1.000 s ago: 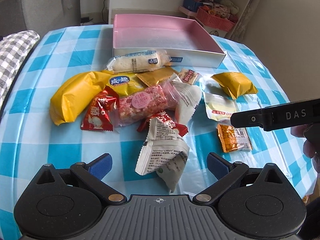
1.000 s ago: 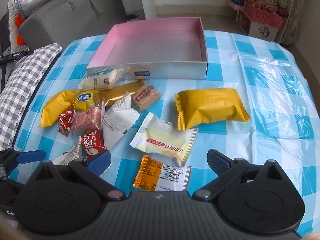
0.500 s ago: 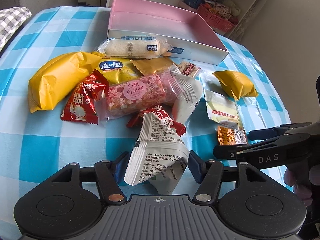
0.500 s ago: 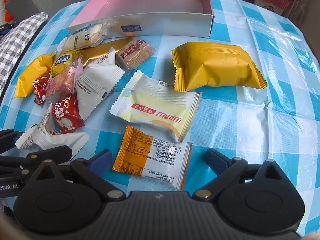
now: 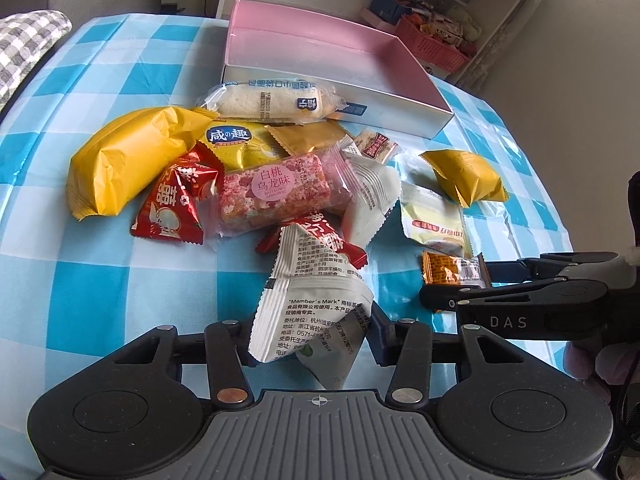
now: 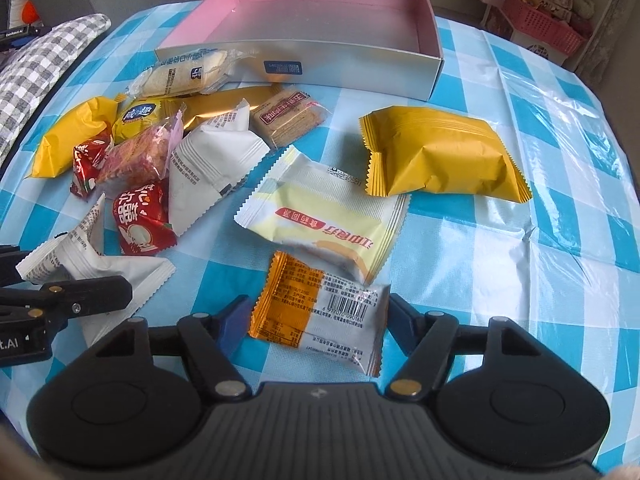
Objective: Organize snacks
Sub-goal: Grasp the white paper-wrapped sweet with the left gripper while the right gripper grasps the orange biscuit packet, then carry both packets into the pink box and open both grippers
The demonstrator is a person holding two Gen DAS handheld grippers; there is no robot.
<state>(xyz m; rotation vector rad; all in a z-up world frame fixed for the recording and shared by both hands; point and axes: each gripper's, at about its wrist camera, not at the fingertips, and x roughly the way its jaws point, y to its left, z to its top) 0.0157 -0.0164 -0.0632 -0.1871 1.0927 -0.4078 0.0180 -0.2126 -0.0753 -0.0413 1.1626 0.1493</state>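
Snacks are lying heaped on the checked tablecloth [image 6: 560, 184] before the empty pink box [image 6: 428, 20].
Left gripper [image 5: 308, 340] is closing onto the white printed packet [image 5: 316, 300]; right gripper [image 6: 316, 324] is closing around the orange-and-white packet [image 6: 320, 304], pads not yet pressing. Slick, puffy wrappers risk squirting free or dragging neighbours along.

— What sits between the right hand-held gripper's [image 6: 314, 326] blue pads?
— An orange-and-white snack packet [image 6: 320, 312], flat on the checked surface [image 6: 480, 264]; the jaws have just been closing around it, the right pad touching its edge.
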